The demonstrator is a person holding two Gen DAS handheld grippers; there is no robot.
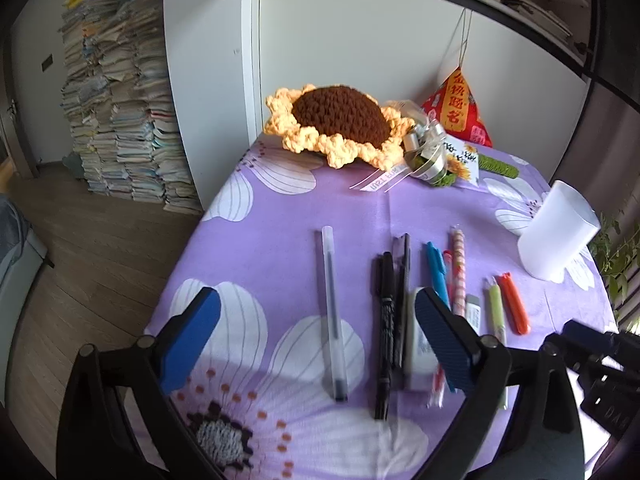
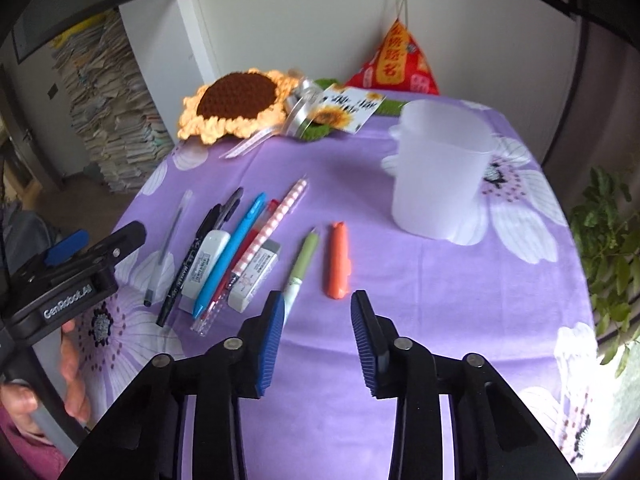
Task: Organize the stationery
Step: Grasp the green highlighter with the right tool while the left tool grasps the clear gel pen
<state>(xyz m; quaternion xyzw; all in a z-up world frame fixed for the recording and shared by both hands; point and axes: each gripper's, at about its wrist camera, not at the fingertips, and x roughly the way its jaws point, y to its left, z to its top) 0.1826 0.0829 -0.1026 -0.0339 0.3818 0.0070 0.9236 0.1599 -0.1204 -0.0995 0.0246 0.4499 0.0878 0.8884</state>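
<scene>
Left wrist view: my left gripper (image 1: 316, 316) is wide open, nothing held, hovering over the near half of the purple floral tablecloth (image 1: 352, 216). The clear gel pen (image 1: 332, 312) lies lengthwise between the fingers, apart from the rest. At 3 o'clock of it the black markers (image 1: 390, 316), then a white correction tape (image 1: 416, 340) partly behind my right-hand pad. Blue pen (image 1: 436, 272), pink checked pen (image 1: 459, 268), eraser (image 1: 473, 314), green pen (image 1: 495, 304) and orange highlighter (image 1: 514, 304) run on toward 3 o'clock. The frosted cup (image 1: 558, 236) sits at 2 o'clock, empty as far as I can see (presumably the holder).

Right wrist view: right gripper (image 2: 318, 320) is also open and empty, a narrower gap than the left. Green pen (image 2: 300, 268) tail lies just beside the left-hand pad; orange highlighter (image 2: 338, 260) at 12 o'clock between the fingers. Frosted cup (image 2: 440, 176) at 1 o'clock, upright. The main cluster is at 10 o'clock, with the left gripper (image 2: 76, 256) at 9.

Handling, my judgement: all light, rigid, smooth plastic barrels, so they'll roll and slip. I'd pinch across the barrel at mid-length. The cup looks thin and light, easy to tip when dropping pens in. The eraser (image 2: 256, 276) is soft, grip its long sides
</scene>
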